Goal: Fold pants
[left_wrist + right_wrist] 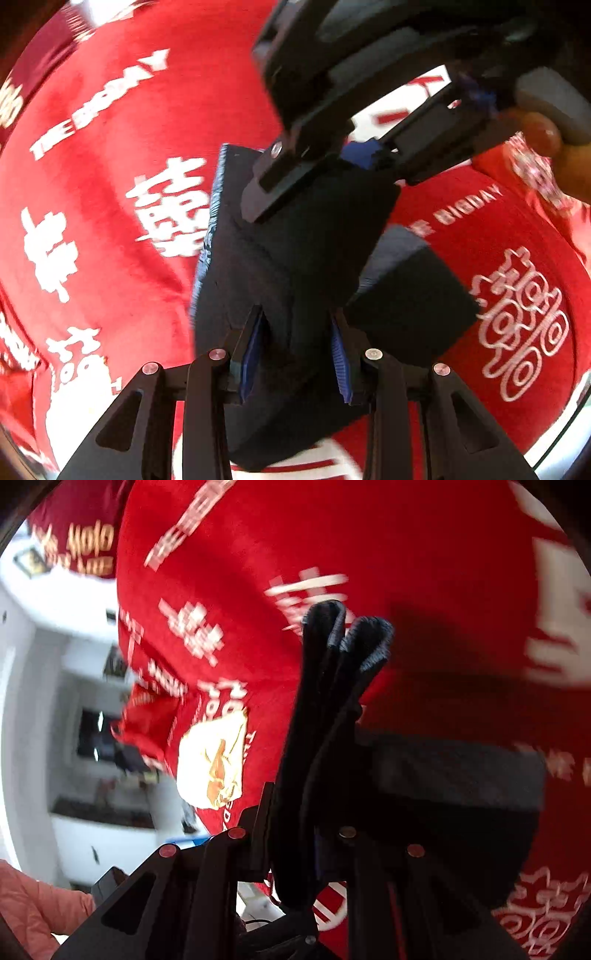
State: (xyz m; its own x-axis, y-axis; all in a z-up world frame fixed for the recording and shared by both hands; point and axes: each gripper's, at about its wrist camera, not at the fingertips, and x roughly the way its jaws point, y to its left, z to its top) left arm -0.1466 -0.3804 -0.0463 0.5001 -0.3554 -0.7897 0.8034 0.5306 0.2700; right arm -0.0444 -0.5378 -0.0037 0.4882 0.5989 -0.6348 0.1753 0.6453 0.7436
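Holding the dark pants (295,258) mid-fold, we're pinching them in both left tool (299,354) and right tool (295,830); next we're lowering them flat onto the red cloth (110,147).

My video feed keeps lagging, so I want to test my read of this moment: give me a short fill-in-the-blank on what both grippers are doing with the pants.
1. The pants held between both grippers are ____ in colour.
2. The left gripper is shut on the ____.
3. The cloth under the pants is ____ with white print.
4. In the left wrist view, the right gripper grips the pants from ____.

Missing words: black; pants; red; above
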